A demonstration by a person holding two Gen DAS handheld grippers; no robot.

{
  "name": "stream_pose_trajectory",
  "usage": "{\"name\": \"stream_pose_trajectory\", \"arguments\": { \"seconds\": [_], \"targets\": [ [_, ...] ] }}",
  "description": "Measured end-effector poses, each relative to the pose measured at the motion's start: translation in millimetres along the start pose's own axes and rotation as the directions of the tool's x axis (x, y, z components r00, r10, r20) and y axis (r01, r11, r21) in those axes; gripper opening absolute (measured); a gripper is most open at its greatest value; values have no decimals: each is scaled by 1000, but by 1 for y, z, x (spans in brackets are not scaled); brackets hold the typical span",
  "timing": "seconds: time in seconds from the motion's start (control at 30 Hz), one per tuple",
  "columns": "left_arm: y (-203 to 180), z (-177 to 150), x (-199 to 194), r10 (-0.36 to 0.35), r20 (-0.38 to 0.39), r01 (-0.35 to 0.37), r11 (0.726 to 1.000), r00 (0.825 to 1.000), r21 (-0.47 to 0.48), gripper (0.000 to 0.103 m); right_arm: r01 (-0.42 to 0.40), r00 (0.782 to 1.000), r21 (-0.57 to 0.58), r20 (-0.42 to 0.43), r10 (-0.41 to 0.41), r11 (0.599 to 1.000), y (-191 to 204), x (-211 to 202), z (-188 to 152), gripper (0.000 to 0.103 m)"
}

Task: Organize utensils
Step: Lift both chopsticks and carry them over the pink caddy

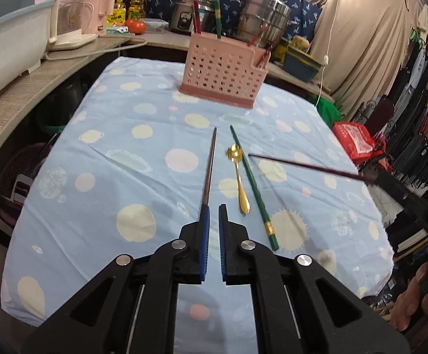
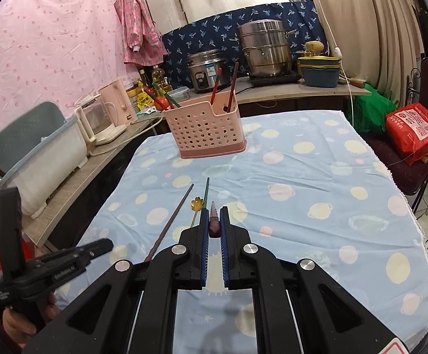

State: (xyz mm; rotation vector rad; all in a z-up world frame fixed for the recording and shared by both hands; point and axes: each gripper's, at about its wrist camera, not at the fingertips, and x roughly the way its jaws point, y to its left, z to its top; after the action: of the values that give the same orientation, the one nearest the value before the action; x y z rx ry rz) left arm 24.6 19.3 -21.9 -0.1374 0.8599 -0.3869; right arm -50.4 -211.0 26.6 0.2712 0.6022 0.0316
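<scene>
The right gripper (image 2: 214, 221) has its fingers closed on a dark red chopstick (image 1: 302, 163), held by its thick end so the long tip sticks out over the bench (image 1: 110, 153). The left gripper (image 1: 214, 215) hovers with its fingers a little apart, holding nothing, beside a grey chopstick (image 1: 209, 165). A gold spoon (image 1: 239, 180) and green chopstick (image 1: 250, 183) lie close together. The pink caddy (image 1: 222, 70) stands well apart, further back. Gripped so near its end, that stick could pivot and miss the slot or nudge the caddy.
</scene>
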Motion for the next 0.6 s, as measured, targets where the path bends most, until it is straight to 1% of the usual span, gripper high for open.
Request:
{"name": "stream_pose_trajectory", "arguments": {
  "seconds": [0.07,0.1,0.13,0.2,0.3,0.37,0.6],
  "targets": [
    [-2,-7,13,-2,-26,2,1000,1000,15,16,1,1000,4,-8,-1,1000,-1,1,-3,7],
    [-3,-10,19,18,-36,-17,1000,999,23,28,0,1000,6,-13,0,1000,-1,2,-5,7],
    [-3,-14,26,23,-42,-22,999,999,32,33,-1,1000,7,-19,2,1000,-1,3,-6,7],
    [-2,-19,38,46,-62,-43,998,997,46,33,-4,1000,7,-28,4,1000,0,5,-9,7],
    [4,-25,52,57,-97,-54,998,994,36,31,-7,999,5,-31,7,1000,2,6,-11,7],
    [7,-28,57,59,-112,-56,998,992,28,27,-8,999,4,-32,8,1000,3,6,-11,7],
    [9,-29,58,58,-113,-55,998,992,33,8,-9,999,7,-41,9,1000,4,9,-13,7]
  ]
}}
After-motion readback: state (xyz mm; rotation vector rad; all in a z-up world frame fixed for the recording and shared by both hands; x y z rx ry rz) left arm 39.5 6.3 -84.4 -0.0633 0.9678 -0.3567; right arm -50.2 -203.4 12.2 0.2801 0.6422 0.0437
